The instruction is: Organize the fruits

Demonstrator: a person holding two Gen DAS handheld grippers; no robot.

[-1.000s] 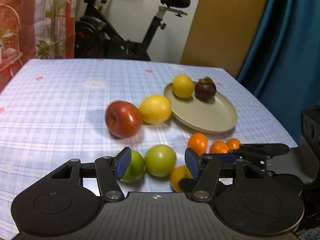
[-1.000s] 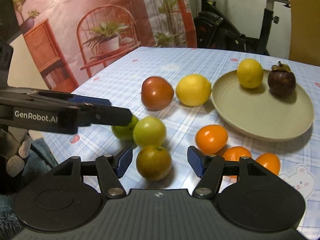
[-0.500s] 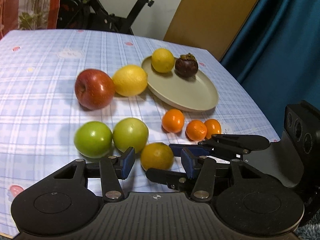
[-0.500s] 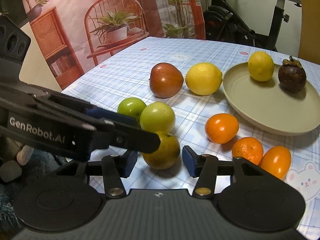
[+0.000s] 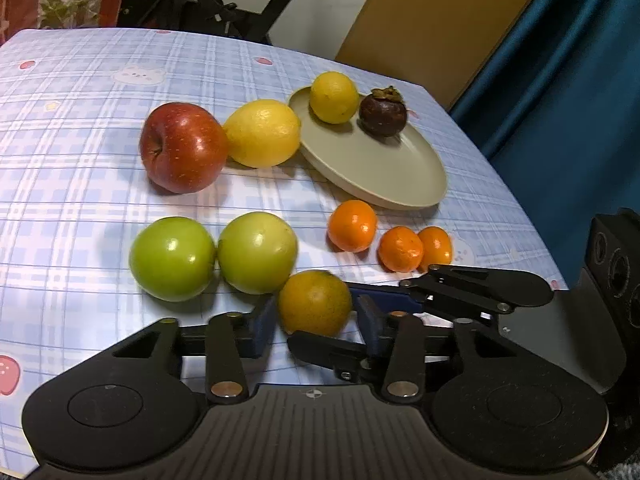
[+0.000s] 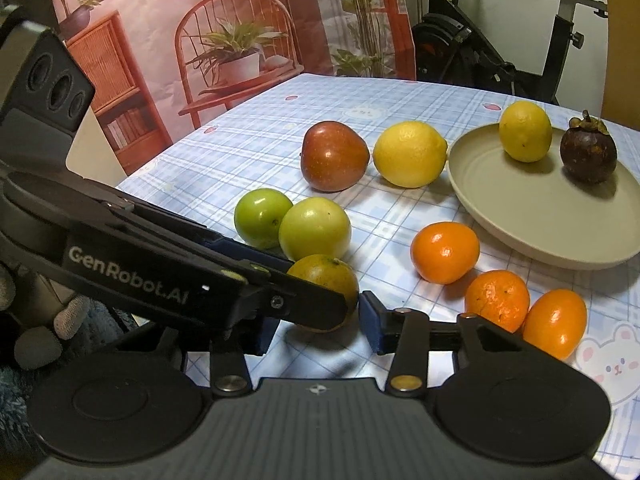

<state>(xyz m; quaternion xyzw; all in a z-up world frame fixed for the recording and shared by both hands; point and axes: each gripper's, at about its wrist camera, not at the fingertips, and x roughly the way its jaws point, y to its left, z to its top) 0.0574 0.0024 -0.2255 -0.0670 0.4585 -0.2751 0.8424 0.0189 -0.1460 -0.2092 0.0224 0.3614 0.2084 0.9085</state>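
Between both pairs of tongs, at the near edge of the worktop, sits a dull greenish-orange citrus. From the right wrist view, the left tongs cross in front of that citrus and hide its lower left side, so contact with it is hard to make out. The left tongs stand apart with the fruit in the gap, its sides just beside the blue pads; whether they press it cannot be told. The right tongs are likewise spread, with the citrus just ahead of the gap. Two green apples touch each other just left of the citrus. Farther back lie a red apple and a lemon, touching. A beige plate holds a smaller lemon and a mangosteen. Three small mandarins lie near the plate's front rim.
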